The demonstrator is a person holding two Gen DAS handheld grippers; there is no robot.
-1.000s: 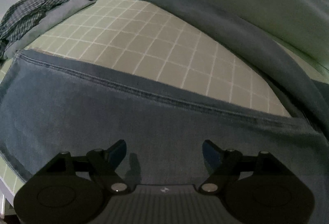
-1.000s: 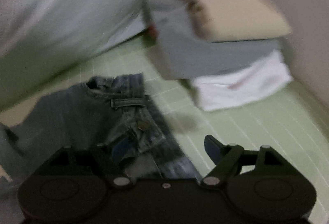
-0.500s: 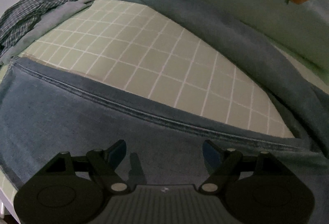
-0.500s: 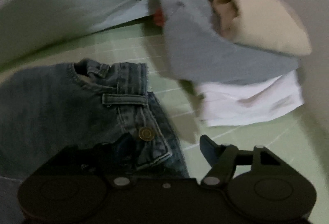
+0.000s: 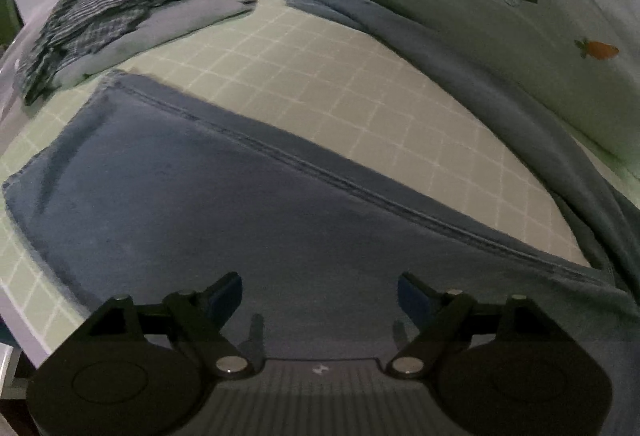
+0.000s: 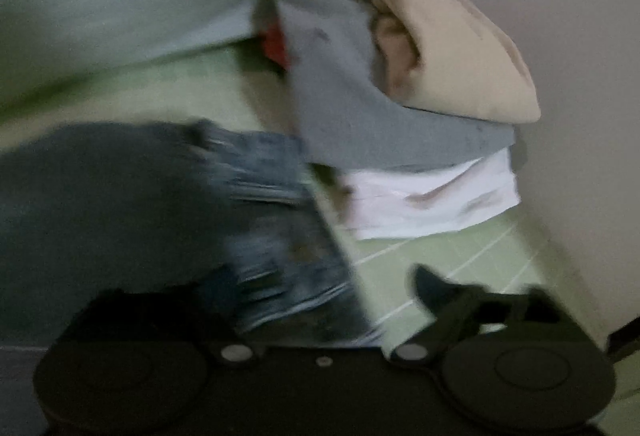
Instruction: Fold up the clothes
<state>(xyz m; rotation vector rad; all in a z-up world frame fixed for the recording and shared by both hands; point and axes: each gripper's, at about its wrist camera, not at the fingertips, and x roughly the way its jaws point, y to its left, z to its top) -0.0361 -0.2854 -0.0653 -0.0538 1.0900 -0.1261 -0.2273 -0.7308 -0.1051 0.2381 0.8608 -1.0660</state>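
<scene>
Blue jeans lie spread on a green grid-patterned sheet; one leg runs under my left gripper, the other leg stretches along the far side. My left gripper is open and empty just above the near leg. In the right wrist view the jeans' waistband is blurred; it lies over my right gripper's left finger. My right gripper is open, with its right finger over bare sheet.
A crumpled checked shirt and a grey garment lie at the far left. A pale duvet with a carrot print borders the far side. A stack of folded beige, grey and white clothes sits by the wall.
The left gripper has drawn back and lifted, so more of the jeans leg and its hem shows. The right gripper has shifted toward the waistband, its view now blurred by motion.
</scene>
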